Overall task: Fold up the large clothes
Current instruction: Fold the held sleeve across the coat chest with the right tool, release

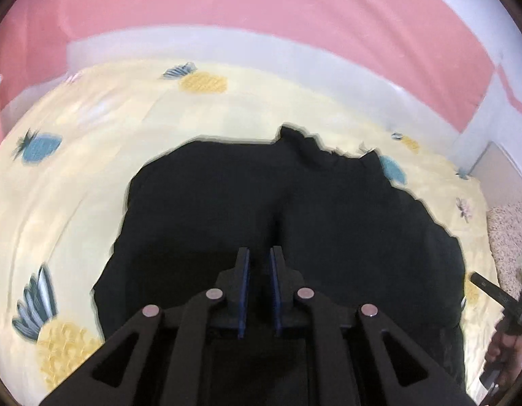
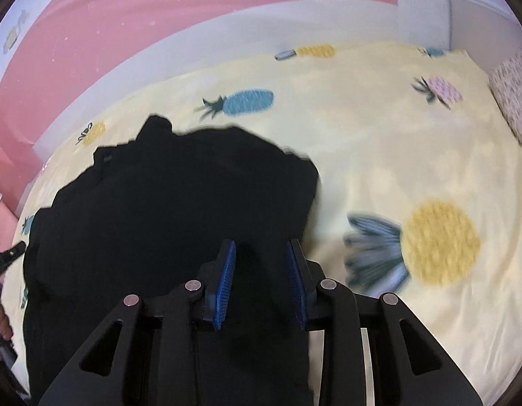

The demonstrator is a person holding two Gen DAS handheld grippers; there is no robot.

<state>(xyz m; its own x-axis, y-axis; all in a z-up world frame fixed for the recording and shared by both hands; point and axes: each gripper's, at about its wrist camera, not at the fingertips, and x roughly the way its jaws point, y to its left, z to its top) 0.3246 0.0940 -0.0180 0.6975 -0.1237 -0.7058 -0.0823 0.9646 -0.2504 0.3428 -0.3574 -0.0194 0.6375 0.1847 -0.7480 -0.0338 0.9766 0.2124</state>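
Observation:
A large black garment (image 1: 295,203) lies bunched on a pale yellow bedsheet with pineapple prints (image 1: 91,169). My left gripper (image 1: 260,253) hovers over the garment's near part, its blue-padded jaws a narrow gap apart with nothing visibly between them. The garment also shows in the right wrist view (image 2: 179,196). My right gripper (image 2: 261,247) is open over the garment's right edge, jaws wide apart. The right gripper shows at the right edge of the left wrist view (image 1: 498,294), too small to read.
The yellow sheet (image 2: 396,142) spreads wide to the right of the garment. A pink and white wall (image 1: 261,17) runs behind the bed. A speckled pillow or rug (image 2: 515,101) lies at the far right edge. The left hand-held gripper shows at the left edge (image 2: 3,260).

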